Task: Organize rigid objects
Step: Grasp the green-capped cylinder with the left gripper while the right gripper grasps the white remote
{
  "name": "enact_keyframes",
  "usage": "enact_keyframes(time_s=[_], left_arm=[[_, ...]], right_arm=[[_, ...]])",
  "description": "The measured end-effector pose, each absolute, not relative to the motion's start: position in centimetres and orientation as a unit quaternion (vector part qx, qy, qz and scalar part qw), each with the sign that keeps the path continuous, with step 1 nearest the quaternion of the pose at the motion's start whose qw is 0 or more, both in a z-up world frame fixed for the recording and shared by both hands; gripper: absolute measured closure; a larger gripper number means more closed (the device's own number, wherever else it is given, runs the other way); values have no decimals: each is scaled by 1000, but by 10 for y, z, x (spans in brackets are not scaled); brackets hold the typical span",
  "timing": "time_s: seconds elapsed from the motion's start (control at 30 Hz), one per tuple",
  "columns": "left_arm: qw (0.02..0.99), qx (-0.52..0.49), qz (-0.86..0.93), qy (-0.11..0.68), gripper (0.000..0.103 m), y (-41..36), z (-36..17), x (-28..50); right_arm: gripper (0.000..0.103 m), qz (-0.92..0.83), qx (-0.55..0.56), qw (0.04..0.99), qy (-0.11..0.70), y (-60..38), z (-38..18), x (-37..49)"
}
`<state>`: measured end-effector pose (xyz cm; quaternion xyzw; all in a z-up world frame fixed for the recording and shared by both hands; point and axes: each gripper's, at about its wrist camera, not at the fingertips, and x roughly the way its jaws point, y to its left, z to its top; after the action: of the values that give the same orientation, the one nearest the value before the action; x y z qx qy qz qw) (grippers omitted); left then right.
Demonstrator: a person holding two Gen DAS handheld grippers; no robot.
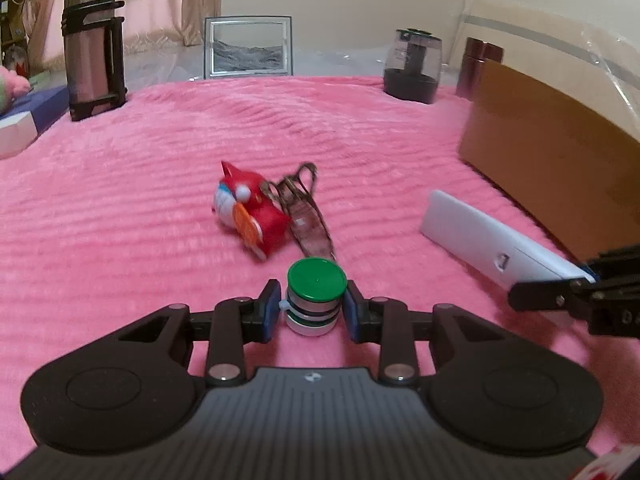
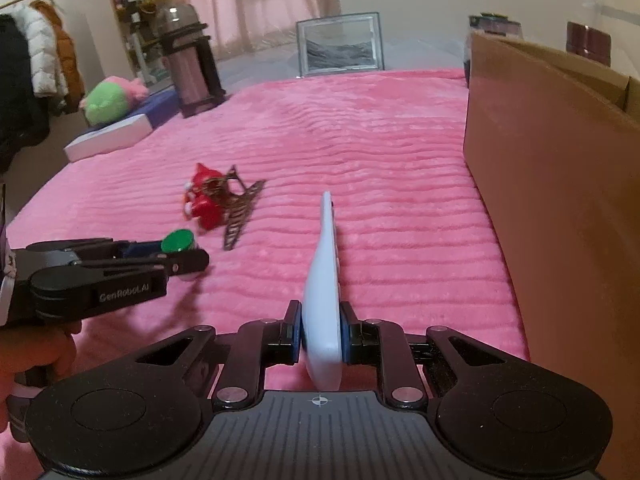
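Your left gripper (image 1: 312,309) pinches a small green-lidded jar (image 1: 316,296) low in the centre of its view, pads pressed on both sides. Your right gripper (image 2: 320,334) clamps the near end of a white remote (image 2: 325,280), held on edge and pointing up the middle of its frame. Beyond them, mid-frame on the pink blanket (image 1: 120,208), a red toy (image 1: 250,212) lies touching a brown hair clip (image 1: 306,208). A cardboard box (image 2: 552,200) fills the right side. At the far upper left stands a metal flask (image 1: 92,46), with a picture frame (image 1: 248,46) at top centre.
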<state>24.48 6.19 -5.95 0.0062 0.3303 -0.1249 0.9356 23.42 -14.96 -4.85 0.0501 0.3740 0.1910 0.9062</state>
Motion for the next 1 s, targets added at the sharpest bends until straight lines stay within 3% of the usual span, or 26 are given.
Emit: enact_keyframes(time_s=[0.4,1.0], left_arm=[[923,-4,-154,352,75,47,-59,161],[933,10,-138,331,75,39,-67,165]], right_arm=[[88,200,-4,900,386,-152,-62,174],[88,196,7,906,375,-152,-66,189]])
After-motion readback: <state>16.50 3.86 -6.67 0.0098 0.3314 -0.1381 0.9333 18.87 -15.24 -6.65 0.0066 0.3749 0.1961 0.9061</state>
